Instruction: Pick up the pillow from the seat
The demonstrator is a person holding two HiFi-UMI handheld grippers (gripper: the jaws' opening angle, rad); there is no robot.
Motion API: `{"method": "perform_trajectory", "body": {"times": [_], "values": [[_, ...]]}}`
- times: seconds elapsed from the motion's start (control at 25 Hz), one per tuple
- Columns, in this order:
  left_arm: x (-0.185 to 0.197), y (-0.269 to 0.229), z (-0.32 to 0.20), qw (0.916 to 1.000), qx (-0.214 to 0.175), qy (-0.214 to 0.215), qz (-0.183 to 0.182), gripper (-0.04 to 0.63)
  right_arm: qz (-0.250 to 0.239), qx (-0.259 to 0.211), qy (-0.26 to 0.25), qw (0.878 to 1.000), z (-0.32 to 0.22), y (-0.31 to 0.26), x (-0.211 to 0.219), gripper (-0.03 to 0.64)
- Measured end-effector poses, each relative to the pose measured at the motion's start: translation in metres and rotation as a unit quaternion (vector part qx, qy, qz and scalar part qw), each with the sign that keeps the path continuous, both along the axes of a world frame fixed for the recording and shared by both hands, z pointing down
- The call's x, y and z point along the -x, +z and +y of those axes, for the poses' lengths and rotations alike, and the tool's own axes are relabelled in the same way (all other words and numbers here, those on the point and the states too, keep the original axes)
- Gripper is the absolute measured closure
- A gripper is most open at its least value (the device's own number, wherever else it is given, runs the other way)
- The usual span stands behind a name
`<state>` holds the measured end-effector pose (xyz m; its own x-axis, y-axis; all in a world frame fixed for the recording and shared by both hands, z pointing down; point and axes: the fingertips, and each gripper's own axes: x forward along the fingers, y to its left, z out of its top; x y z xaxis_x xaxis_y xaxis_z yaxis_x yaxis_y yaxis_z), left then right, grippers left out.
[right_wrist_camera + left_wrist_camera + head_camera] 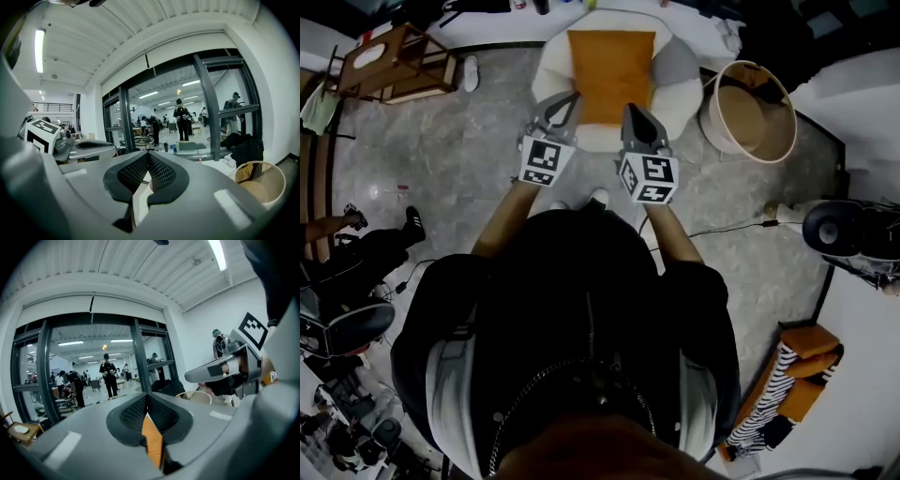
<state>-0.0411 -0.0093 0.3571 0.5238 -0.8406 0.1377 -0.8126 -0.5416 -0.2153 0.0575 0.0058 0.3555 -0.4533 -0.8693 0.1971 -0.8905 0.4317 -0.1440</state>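
Observation:
In the head view an orange pillow (pixel 610 70) lies flat on the seat of a round white chair (pixel 680 94), straight ahead of me. My left gripper (pixel 566 101) hovers over the seat's near left rim, its jaws shut and empty. My right gripper (pixel 635 114) hangs beside it at the pillow's near right corner, likewise shut with nothing held. In the left gripper view the closed left gripper (pixel 146 398) shows an orange sliver of pillow (pixel 153 441) below it, and the right gripper's body (pixel 225 369) is at the right. In the right gripper view the right gripper (pixel 148 157) is closed.
A round beige basket (pixel 752 108) stands right of the chair, also visible as the basket (pixel 260 183). A wooden side table (pixel 389 61) is at the far left. Orange and striped cushions (pixel 792 380) lie at the lower right. People stand behind a glass wall (pixel 108 373).

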Motion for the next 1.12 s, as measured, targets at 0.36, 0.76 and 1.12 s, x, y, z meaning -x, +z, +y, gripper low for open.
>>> {"method": "perform_trajectory", "body": {"times": [0.36,0.76,1.12], "values": [[-0.019,0.005,-0.009,0.9995,0.011,-0.029,-0.01,0.586,-0.006,0.017,-0.032,0.999,-0.011,0.015,-0.022,0.614],[-0.024,0.012,-0.012,0.999,0.024,-0.033,-0.016,0.586,-0.01,0.029,-0.035,0.999,-0.014,0.023,-0.029,0.614],[-0.033,0.019,-0.034,0.9994,0.028,-0.019,-0.006,0.586,-0.003,0.031,-0.014,0.999,-0.029,0.026,-0.041,0.614]]}}
